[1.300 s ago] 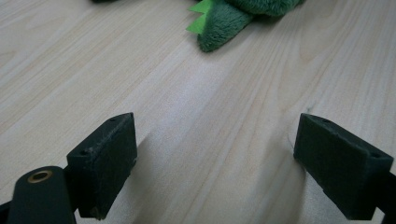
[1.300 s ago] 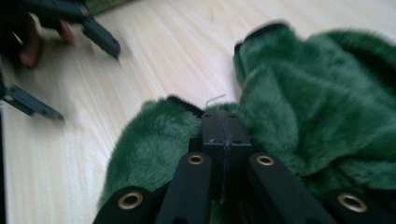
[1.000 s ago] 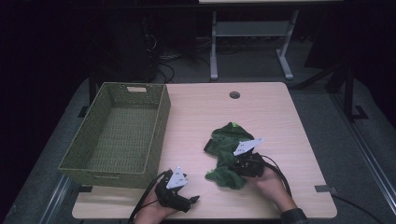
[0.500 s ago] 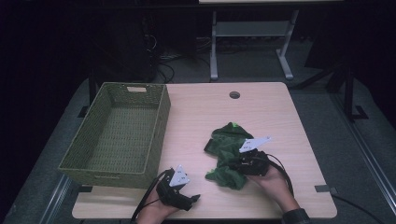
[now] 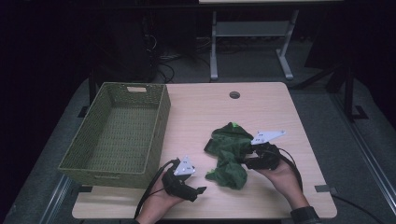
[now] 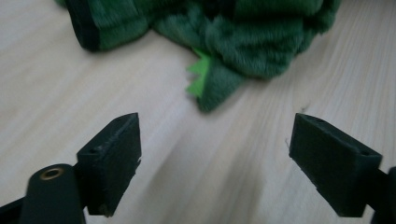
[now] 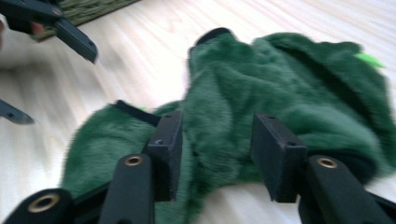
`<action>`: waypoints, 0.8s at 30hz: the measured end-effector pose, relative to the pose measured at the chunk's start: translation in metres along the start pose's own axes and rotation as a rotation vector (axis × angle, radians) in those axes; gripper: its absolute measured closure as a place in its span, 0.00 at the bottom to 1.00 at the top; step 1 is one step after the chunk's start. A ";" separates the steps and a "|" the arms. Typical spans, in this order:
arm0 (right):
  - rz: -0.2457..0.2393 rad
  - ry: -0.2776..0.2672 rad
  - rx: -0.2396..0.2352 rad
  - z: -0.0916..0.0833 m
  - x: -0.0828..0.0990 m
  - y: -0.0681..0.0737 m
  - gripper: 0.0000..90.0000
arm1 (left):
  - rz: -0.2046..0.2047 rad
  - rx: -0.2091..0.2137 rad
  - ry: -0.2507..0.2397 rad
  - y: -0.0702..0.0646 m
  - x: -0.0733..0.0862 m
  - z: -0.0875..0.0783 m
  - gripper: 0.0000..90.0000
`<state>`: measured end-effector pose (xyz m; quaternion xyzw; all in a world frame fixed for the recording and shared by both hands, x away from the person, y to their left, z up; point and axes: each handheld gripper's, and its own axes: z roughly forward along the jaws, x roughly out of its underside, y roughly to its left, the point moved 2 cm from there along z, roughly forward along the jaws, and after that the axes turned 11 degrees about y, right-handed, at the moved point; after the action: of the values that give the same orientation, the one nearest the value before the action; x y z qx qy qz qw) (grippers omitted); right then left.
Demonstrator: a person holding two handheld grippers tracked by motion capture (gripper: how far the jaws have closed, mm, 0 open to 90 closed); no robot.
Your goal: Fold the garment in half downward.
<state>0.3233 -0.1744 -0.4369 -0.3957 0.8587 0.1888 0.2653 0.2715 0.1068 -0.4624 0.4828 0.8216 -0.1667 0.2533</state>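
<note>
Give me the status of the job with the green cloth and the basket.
Done: nothing; the basket holds nothing. In hand: the right gripper straddles a fold of the cloth, jaws just opening; the left gripper is open short of it. Left: lifting the cloth, presumably into the basket.

I am working in what looks like a lab or recording room: my pale wood tabletop (image 5: 261, 112) stands on grey carpet, with dark surroundings, loose cables and a white metal stand (image 5: 250, 32) on the floor beyond its far edge.
</note>
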 end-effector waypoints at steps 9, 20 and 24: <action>0.080 -0.042 0.026 -0.012 -0.003 -0.027 0.59 | -0.017 -0.026 -0.049 0.029 -0.037 -0.005 0.26; 0.126 -0.028 0.055 -0.009 -0.016 -0.058 0.61 | 0.012 -0.082 -0.065 0.062 -0.088 0.006 0.37; 0.140 -0.023 0.083 -0.005 -0.021 -0.070 0.61 | 0.005 -0.092 -0.067 0.075 -0.103 0.017 0.43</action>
<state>0.3878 -0.2078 -0.4281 -0.3212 0.8882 0.1756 0.2775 0.3838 0.0609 -0.4189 0.4670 0.8181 -0.1442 0.3031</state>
